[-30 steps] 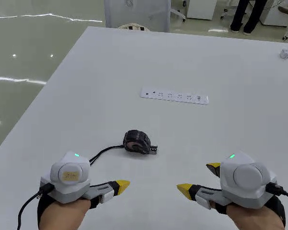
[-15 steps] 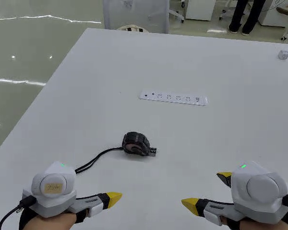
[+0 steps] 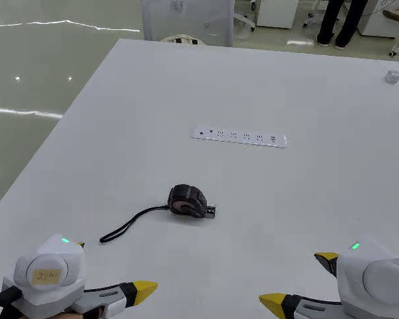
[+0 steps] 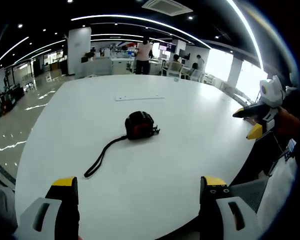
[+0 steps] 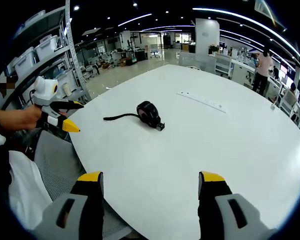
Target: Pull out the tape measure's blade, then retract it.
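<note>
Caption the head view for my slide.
Tape measure on the table, strap trailing left; left gripper and right gripper open, both short of it.

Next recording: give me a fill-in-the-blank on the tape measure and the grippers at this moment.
The tape measure lies on the white table, held by ___ gripper.
The left gripper and the right gripper both have their jaws ___.
The tape measure's black strap trails toward the ___ gripper.
Beyond the tape measure lies a white ___ with a row of sockets.
Missing: neither; open; left; power strip.
</note>
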A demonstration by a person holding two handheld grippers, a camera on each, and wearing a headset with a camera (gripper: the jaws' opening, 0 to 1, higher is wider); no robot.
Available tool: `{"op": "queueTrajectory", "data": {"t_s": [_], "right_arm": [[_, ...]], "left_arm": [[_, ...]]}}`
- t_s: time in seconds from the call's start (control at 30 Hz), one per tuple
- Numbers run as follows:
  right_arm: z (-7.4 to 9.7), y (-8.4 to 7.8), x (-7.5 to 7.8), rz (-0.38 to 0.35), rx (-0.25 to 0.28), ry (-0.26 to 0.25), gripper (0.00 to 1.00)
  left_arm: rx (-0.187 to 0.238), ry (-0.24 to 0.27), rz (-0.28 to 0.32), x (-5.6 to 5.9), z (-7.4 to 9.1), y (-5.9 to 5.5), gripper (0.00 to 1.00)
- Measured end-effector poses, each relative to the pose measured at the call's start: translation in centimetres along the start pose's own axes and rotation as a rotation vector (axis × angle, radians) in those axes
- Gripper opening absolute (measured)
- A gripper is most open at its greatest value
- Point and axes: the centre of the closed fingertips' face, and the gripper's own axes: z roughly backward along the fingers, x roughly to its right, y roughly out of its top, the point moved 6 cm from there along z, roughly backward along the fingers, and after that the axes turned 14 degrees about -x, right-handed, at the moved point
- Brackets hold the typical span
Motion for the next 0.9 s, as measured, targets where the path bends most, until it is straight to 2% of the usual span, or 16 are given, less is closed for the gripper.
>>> {"op": "queueTrajectory", "data": {"t_s": [0.2,0.57,0.9], "right_arm": [[0.2,-0.5,-0.4,0.005,-0.020,0.010,0.83],[1.1,-0.7,-0.7,-0.007,-0.028,0.025,0.89],[1.2,-0.6,-0.8,-0.015,-0.031,0.024,0.91]], "left_arm": [[-0.002,0.004,0.015,-0.6,0.9,-0.5,1.00],[-0.034,-0.018,-0.006,-0.9,1.8,-1.7,1.00],[-0.048,-0.027,-0.011,-0.8,2.1,-2.0,1.00]]}}
